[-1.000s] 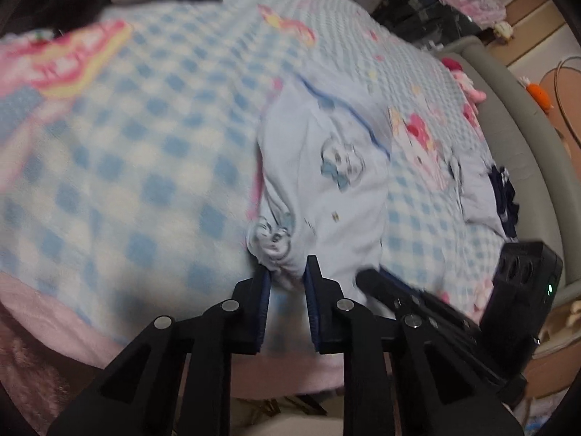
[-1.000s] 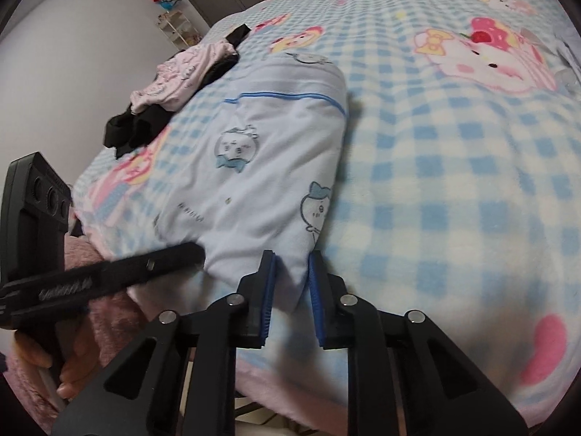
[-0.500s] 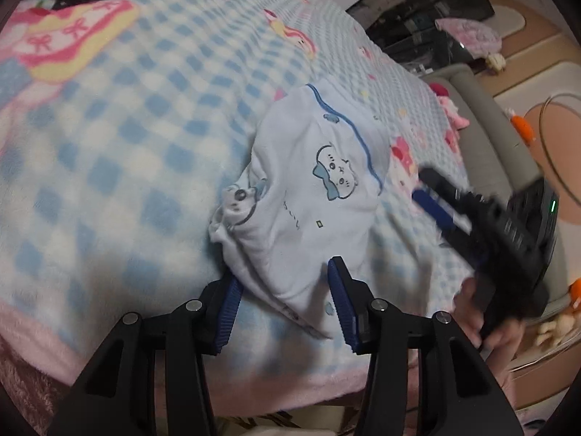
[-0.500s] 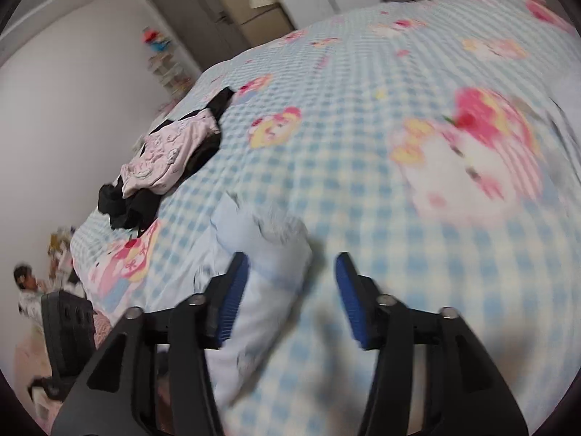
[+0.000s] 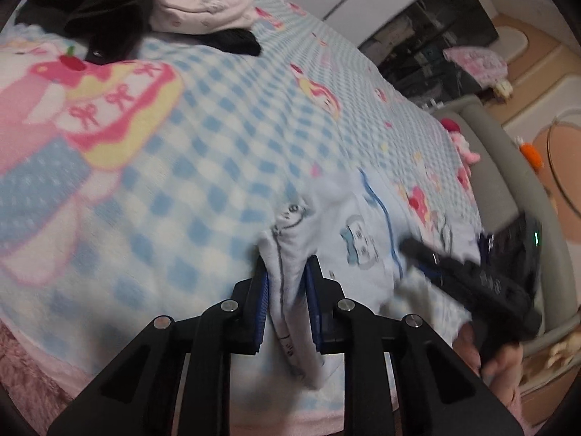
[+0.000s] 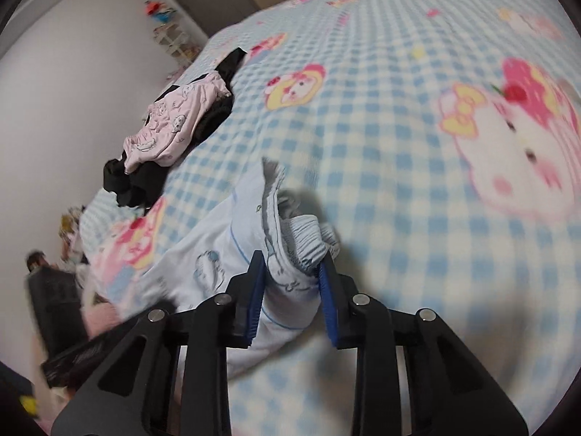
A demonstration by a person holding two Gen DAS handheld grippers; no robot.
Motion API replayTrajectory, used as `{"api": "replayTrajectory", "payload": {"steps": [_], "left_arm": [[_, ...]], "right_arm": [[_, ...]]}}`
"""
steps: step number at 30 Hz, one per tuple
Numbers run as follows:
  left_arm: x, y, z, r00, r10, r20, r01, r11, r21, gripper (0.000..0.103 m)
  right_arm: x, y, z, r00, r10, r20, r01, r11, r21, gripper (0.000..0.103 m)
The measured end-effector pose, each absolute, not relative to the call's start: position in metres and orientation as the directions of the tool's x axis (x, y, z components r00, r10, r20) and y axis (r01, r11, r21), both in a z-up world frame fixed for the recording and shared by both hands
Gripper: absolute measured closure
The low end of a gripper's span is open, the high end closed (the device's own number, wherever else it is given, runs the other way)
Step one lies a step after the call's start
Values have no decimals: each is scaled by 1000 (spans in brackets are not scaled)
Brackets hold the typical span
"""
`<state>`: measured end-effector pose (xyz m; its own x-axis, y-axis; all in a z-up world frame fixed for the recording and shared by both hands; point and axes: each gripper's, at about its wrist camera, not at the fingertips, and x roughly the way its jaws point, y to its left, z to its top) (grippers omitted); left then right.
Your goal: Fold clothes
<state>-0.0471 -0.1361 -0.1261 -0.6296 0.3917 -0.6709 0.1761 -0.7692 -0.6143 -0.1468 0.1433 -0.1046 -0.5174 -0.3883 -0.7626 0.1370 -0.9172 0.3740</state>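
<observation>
Closed since half a second ago, both sets of fingers, from spread wide to clamped on cloth. Left gripper [image 5: 287, 287] pinching a bunched edge of the pale blue garment [image 5: 363, 239], fabric hanging down between the blue pads [image 5: 262, 312]. Right gripper [image 6: 290, 283] gripping the gathered elastic edge of that garment [image 6: 218, 254], fingers narrowed around the thick wad. Lying near the close edge of the blue checked blanket [image 6: 399, 116], partly lifted. Farther off to the left, a pink garment [image 6: 170, 123] atop black clothes [image 6: 134, 181].
</observation>
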Motion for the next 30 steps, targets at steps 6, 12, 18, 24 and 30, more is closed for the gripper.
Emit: {"api": "replayTrajectory", "payload": {"steps": [6, 12, 18, 24, 30], "left_arm": [[-50, -142, -123, -640, 390, -662, 181, -761, -624, 64], [-47, -123, -136, -576, 462, -675, 134, -761, -635, 53], [-42, -117, -117, -638, 378, -671, 100, -824, -558, 71], [-54, -95, -102, -593, 506, -626, -41, -796, -604, 75], [-91, -50, -103, -468, 612, -638, -139, -764, -631, 75]], "right_arm": [[-128, 138, -92, -526, -329, -784, 121, -942, 314, 68], [-143, 132, -104, -464, -350, -814, 166, -937, 308, 43], [-161, 133, -132, -380, -420, -824, 171, -907, 384, 41], [-102, 153, -92, -455, -439, -775, 123, -893, 433, 58], [-34, 202, -64, -532, -325, -782, -34, -914, 403, 53]]}}
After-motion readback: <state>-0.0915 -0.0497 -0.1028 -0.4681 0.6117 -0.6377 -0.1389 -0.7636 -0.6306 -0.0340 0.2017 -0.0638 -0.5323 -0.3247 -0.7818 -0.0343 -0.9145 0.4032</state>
